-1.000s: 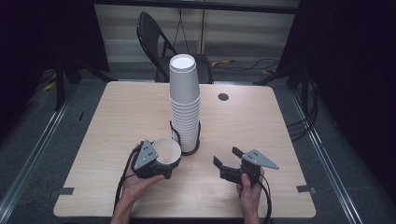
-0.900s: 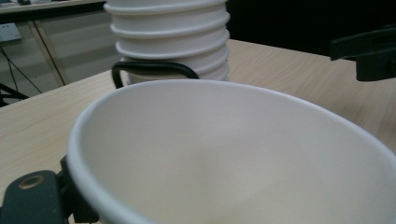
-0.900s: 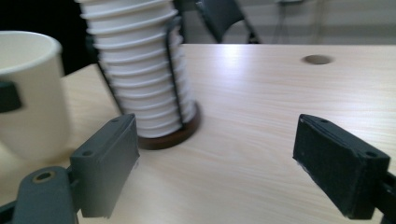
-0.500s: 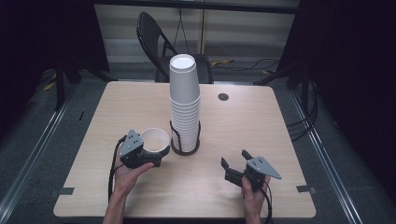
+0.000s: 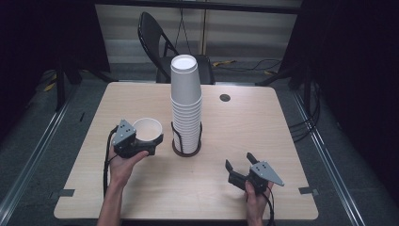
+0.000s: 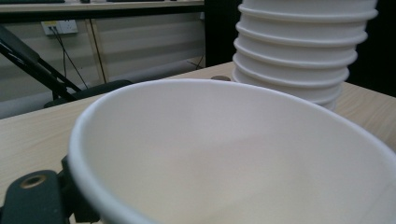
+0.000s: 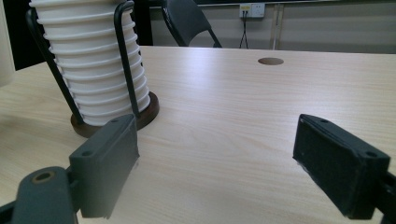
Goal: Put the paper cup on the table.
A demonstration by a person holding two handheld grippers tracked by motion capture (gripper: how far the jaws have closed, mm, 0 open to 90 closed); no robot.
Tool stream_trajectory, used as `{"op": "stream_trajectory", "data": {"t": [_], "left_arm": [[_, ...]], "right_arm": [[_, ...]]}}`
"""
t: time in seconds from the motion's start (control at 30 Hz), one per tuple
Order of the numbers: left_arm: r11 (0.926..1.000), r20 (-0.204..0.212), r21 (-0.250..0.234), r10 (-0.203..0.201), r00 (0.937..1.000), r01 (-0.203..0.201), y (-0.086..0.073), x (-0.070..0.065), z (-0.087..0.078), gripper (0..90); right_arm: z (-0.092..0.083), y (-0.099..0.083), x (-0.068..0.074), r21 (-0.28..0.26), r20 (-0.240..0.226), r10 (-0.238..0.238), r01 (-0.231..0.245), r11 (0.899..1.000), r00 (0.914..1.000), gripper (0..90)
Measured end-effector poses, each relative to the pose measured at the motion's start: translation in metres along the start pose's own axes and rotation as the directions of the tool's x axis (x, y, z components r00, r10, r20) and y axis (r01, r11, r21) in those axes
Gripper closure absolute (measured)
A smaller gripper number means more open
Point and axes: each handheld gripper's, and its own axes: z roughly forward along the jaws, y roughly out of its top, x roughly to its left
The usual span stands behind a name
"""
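Note:
A tall stack of white paper cups [image 5: 186, 101] stands in a black wire holder with a dark round base [image 5: 186, 149] at the table's middle. My left gripper [image 5: 149, 141] is shut on a single white paper cup [image 5: 147, 129], mouth up, held a little left of the stack. In the left gripper view this cup [image 6: 224, 154] is very close, with the stack [image 6: 303, 46] behind it. My right gripper [image 5: 241, 168] is open and holds nothing near the front right of the table. In its own view the right gripper [image 7: 224, 168] points over bare wood, with the stack [image 7: 91, 65] at the left.
The wooden table [image 5: 244, 117] has a small round cable hole [image 5: 225, 98] at the back right. A black folding chair [image 5: 160, 42] stands behind the far edge. Dark floor and cables surround the table.
My left gripper has carried the single cup leftward, away from the stack, and a little up. The right gripper has dropped back slightly toward the front edge, still open.

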Motion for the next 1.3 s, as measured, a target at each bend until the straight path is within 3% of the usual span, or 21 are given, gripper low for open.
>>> {"op": "stream_trajectory", "data": {"t": [0.33,0.43,0.6,0.7,0.8,1.03,1.13,1.3], "left_arm": [[0.9987,-0.029,0.016,-0.049,0.9984,0.049,0.003,0.022,0.019,9.9],[0.9982,-0.033,0.001,-0.059,0.9977,0.059,0.003,0.029,0.025,9.8],[0.9943,-0.038,0.010,-0.106,0.9937,0.106,0.002,0.043,0.035,9.7],[0.9946,-0.033,0.003,-0.104,0.9941,0.104,0.001,0.048,0.041,9.6],[0.9935,-0.043,0.027,-0.109,0.9930,0.111,0.001,0.054,0.048,9.3],[0.9925,-0.053,0.003,-0.122,0.9912,0.122,0.000,0.060,0.052,9.2],[0.9930,-0.064,0.009,-0.117,0.9911,0.117,-0.004,0.063,0.057,9.3],[0.9888,-0.078,0.034,-0.142,0.9867,0.145,-0.017,0.069,0.068,9.3]], "right_arm": [[0.003,0.000,0.000,0.021,-0.034,-0.007,0.008,1.000,0.9994,13.5],[0.003,0.000,0.000,0.026,-0.036,-0.004,0.005,1.000,0.9993,13.5],[0.002,0.000,0.000,0.011,-0.040,-0.003,0.004,1.000,0.9992,13.5],[0.002,0.000,0.001,0.015,-0.043,-0.012,0.012,1.000,0.9990,13.5],[0.002,0.000,0.001,0.013,-0.041,-0.018,0.019,1.000,0.9990,13.6],[0.001,0.000,0.001,0.021,-0.060,-0.022,0.024,1.000,0.9979,13.6],[0.001,-0.001,0.002,0.010,-0.056,-0.029,0.030,0.999,0.9980,13.6],[0.001,-0.001,0.002,0.014,-0.061,-0.026,0.027,1.000,0.9978,13.6]]}}
